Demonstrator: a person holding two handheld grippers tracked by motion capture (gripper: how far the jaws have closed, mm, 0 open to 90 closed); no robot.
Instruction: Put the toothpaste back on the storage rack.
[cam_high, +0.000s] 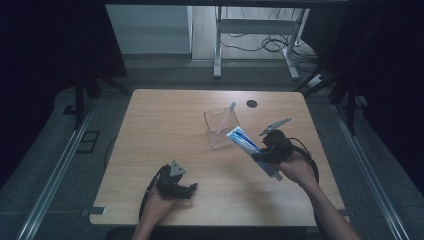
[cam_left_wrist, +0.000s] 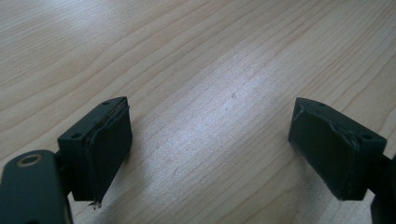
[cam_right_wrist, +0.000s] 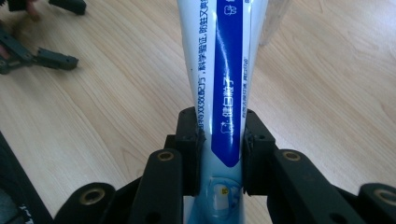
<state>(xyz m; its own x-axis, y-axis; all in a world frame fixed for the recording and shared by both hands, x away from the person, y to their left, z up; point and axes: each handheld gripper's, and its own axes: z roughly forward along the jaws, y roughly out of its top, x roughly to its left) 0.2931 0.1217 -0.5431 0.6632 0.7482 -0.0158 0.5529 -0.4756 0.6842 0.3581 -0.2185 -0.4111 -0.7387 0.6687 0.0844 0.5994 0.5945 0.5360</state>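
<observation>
Toothpaste tube (cam_high: 248, 143) sits clamped in your right claw (cam_high: 264, 156) in the high view, raised over the desk (cam_high: 165, 120), its far end just beside a clear box (cam_high: 218, 121) holding what looks like a toothbrush (cam_high: 225, 118), though dim light blurs it. Your left claw (cam_high: 189, 190) rests low near the desk's front edge. In the left gripper view, your left claw's jaws stand wide apart over bare wood. In the right gripper view, your right claw's pads (cam_right_wrist: 194, 140) press both sides of the tube.
</observation>
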